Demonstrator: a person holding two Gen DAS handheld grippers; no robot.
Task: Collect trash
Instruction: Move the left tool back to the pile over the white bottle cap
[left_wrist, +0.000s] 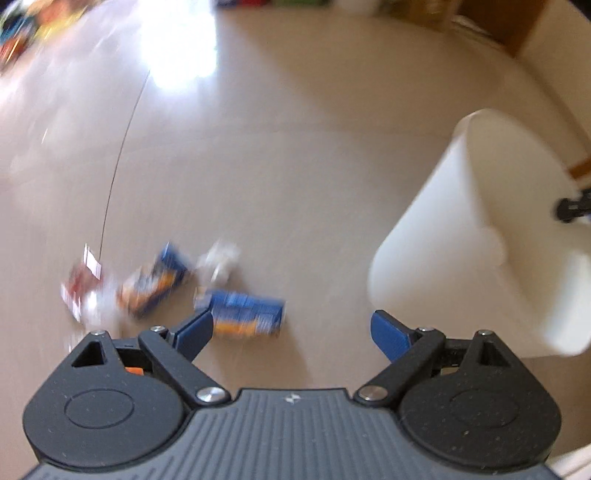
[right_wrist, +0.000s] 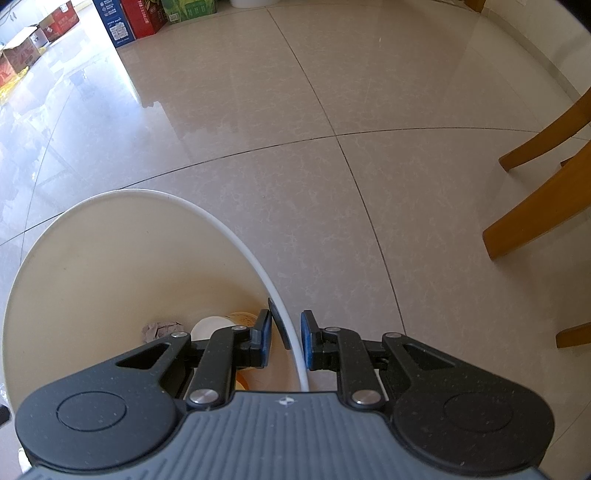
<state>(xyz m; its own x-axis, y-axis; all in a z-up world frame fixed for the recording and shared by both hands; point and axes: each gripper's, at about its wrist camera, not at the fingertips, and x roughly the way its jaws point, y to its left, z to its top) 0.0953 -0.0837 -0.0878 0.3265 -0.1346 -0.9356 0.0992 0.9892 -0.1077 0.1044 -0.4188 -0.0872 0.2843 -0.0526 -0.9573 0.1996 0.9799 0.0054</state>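
Hovering wide open, left gripper (left_wrist: 291, 332) faces floor litter: blue-orange carton (left_wrist: 245, 312) just ahead of its left finger, long axis crosswise; more wrappers (left_wrist: 155, 288) further left. Right gripper (right_wrist: 286, 341) clamps white bin (right_wrist: 236, 236) rim. Only right view shows trash already inside.

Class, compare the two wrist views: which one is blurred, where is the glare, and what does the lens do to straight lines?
Left wrist view: motion-smeared, so the blue-and-orange wrappers and white bin look soft; window glare burns out the floor's top. Right wrist view: sharp; softer reflections at left; the fisheye lens bows the tile joints into curves.
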